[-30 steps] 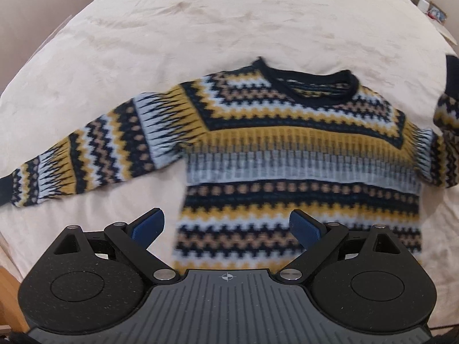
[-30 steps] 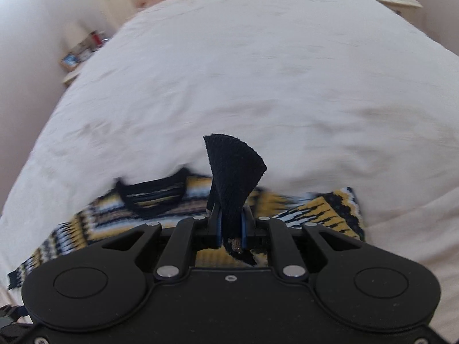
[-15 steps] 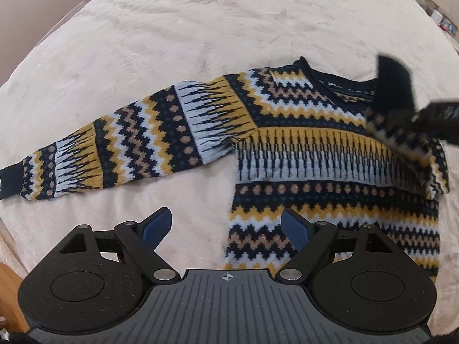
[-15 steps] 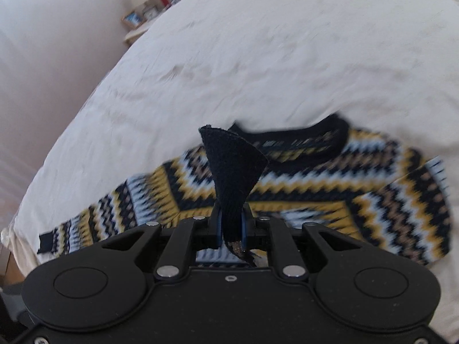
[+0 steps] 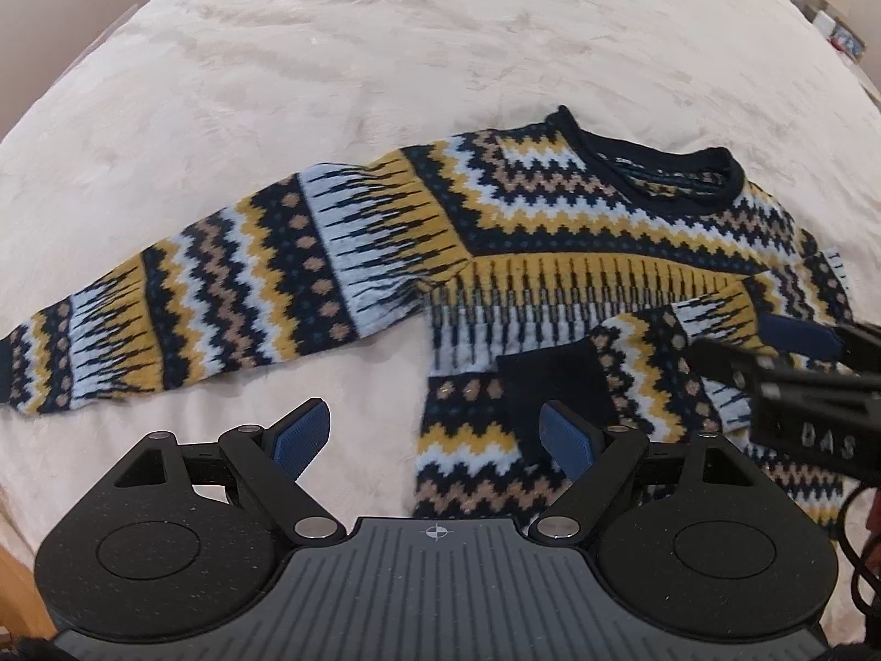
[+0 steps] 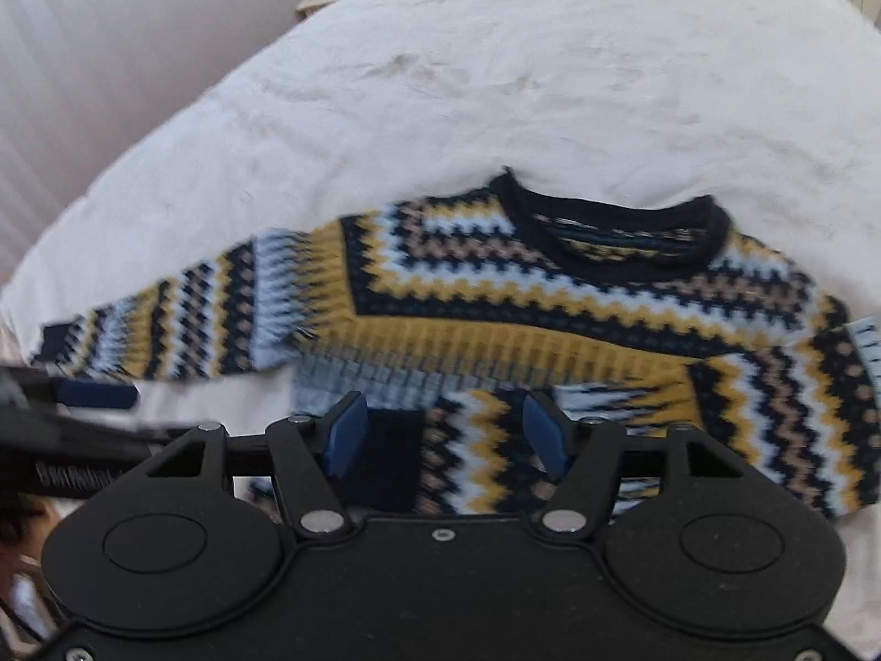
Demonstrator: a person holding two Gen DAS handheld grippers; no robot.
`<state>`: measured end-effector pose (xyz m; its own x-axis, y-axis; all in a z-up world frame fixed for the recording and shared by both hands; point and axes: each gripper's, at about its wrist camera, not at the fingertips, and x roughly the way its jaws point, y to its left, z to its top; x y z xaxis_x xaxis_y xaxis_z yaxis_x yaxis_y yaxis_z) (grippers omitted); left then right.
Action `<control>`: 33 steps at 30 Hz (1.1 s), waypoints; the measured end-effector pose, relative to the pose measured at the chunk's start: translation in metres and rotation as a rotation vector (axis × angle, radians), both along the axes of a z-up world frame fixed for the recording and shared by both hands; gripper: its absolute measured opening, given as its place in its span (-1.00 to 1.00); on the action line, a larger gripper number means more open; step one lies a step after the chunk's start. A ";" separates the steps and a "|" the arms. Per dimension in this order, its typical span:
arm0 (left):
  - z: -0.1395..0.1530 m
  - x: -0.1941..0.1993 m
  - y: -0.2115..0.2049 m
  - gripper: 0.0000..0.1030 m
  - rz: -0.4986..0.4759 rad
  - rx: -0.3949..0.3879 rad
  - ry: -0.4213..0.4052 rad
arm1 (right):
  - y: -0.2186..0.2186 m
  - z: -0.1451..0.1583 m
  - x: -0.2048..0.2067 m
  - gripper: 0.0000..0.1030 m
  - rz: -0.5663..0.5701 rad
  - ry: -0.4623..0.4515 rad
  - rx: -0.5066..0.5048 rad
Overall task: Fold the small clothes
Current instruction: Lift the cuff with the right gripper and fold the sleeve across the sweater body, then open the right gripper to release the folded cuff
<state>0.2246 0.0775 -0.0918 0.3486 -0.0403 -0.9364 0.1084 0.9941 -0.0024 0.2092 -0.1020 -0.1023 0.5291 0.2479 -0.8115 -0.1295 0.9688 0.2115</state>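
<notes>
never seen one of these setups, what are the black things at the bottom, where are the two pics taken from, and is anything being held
There is no robot here. A person holds a hand tool in each hand; each tool has two blue-padded fingers and a wide-angle camera looking along them. The black shapes at the bottom of each picture are the tool's own body.

One picture is from the left gripper, the other from the right gripper. The right tool also shows at the right edge of the left picture.

On the cream bedspread lies a patterned sweater in navy, yellow and pale blue. One sleeve lies stretched out to the side; the other sleeve lies folded across the chest, its dark cuff near the middle.

Both pairs of fingers stand open, and nothing is held.
</notes>
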 end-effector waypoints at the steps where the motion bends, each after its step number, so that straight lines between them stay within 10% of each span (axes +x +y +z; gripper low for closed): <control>1: -0.002 0.001 -0.003 0.61 -0.006 -0.005 0.001 | -0.005 -0.002 -0.003 0.41 -0.007 0.001 -0.021; 14: -0.055 0.003 -0.033 0.33 -0.099 -0.062 0.023 | -0.083 -0.032 -0.039 0.54 -0.152 0.027 -0.096; 28: -0.084 0.011 -0.056 0.33 -0.108 0.016 0.029 | -0.091 -0.034 -0.061 0.77 -0.036 -0.138 -0.149; 33: -0.083 0.009 -0.066 -0.23 -0.119 0.000 0.026 | -0.095 -0.034 -0.062 0.86 -0.026 -0.133 -0.126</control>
<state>0.2336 0.0117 -0.1749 0.3171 -0.0805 -0.9450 0.2260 0.9741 -0.0071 0.1469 -0.1969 -0.1367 0.6388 0.1335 -0.7577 -0.1226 0.9899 0.0711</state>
